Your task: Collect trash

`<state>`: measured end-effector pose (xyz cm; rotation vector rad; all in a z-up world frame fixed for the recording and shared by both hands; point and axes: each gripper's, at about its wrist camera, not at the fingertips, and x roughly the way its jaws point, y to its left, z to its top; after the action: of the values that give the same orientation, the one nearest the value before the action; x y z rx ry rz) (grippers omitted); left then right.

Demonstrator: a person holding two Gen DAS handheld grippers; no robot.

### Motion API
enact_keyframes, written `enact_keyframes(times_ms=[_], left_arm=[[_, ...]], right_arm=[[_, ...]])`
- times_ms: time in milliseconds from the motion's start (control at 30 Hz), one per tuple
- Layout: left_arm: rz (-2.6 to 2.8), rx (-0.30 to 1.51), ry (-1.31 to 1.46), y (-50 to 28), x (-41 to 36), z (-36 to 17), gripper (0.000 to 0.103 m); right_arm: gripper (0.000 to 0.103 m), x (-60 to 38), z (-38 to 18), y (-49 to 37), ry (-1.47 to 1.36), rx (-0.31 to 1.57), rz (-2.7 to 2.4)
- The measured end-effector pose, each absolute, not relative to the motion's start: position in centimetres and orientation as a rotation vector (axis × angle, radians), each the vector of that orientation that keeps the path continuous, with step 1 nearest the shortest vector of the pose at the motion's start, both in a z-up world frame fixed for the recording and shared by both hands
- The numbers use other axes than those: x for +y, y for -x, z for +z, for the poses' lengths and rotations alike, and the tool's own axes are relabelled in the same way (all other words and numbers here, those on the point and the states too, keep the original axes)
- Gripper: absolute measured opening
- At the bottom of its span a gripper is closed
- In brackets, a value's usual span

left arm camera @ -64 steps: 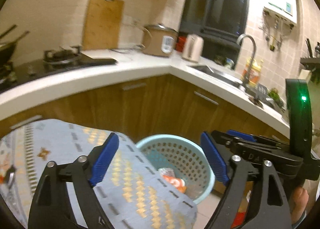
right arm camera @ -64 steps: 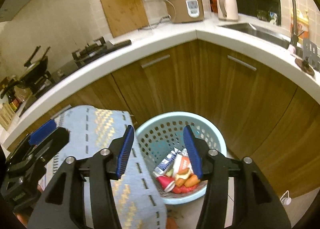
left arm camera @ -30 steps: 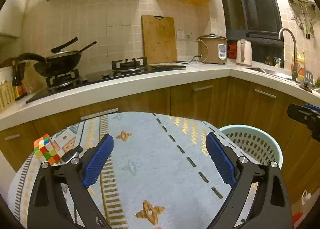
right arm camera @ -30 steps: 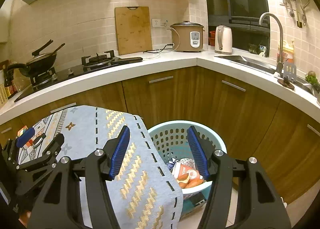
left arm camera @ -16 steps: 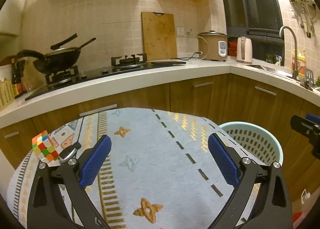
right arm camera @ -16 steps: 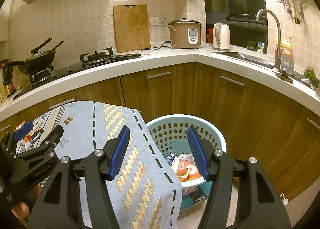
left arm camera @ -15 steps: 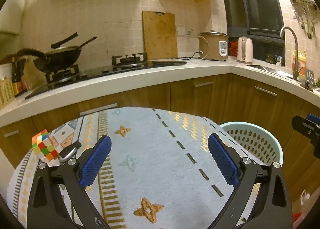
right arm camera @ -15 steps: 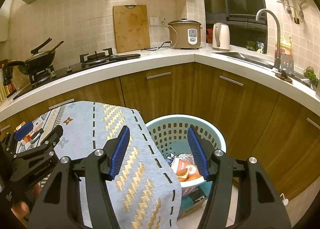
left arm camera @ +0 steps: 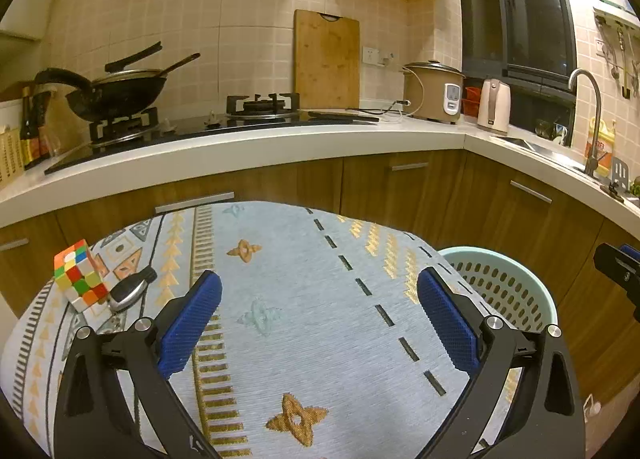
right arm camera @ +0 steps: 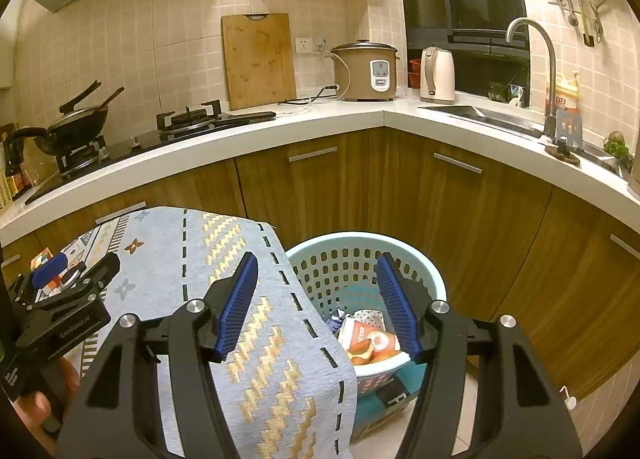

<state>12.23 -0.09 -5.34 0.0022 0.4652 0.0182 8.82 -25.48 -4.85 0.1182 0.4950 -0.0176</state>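
Trash sits in the pale blue basket [right arm camera: 420, 279] on the floor, tucked against the wooden cabinet fronts just off the right edge of the cloth-covered table [left arm camera: 280, 279]: you can see a white-and-orange wrapper [right arm camera: 370, 335] and some orange pieces [right arm camera: 362, 349] lying inside it, low against the near wall. Your right gripper [right arm camera: 318, 299] hangs above the gap where the table edge meets the basket rim, its left finger over the cloth and its right finger over the basket's mouth. Its jaws are opening and nothing is between the blue pads. Your left gripper [left arm camera: 318, 319] is over the middle of the table, jaws spread wide and empty, with only patterned cloth showing between them. From the right wrist view you can see that same left gripper [right arm camera: 64, 291] at the far left, held in a hand [right arm camera: 44, 399]. On the table's left part a colourful puzzle cube [left arm camera: 80, 275] stands tilted on a corner, and a small dark-and-silver object [left arm camera: 130, 289] lies touching it on the right. Behind the table runs the white countertop [left arm camera: 280, 143] with a wok [left arm camera: 116, 89] on the stove, a wooden cutting board [left arm camera: 326, 59] leaning on the tiles, a rice cooker [left arm camera: 434, 91] and a kettle [left arm camera: 494, 103] near the corner
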Motion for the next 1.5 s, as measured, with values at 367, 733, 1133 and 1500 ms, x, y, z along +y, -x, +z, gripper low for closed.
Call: enact_keyframes(times_ms=[367,733,1133,1500], left_arm=[[0.016,0.470,-0.006,-12.2,-0.4,-5.4,0.095],[0.017,0.468,-0.019,-12.1,-0.6,-5.4,0.095],[0.026,0.452,-0.056,-12.1,-0.9,-5.4,0.095],[0.029,0.447,-0.075,-12.0,-1.0,-5.3,0.095]], right_arm=[[0.060,-25.5,-4.9,-8.8,-0.118,0.496,-0.018],[0.060,-25.5,-4.9,-8.8,-0.119,0.496,-0.017],[0.061,-25.5,-4.9,-8.7,-0.122,0.499,-0.017],[0.061,-25.7,-5.1,-8.6,-0.123,0.500,-0.019]])
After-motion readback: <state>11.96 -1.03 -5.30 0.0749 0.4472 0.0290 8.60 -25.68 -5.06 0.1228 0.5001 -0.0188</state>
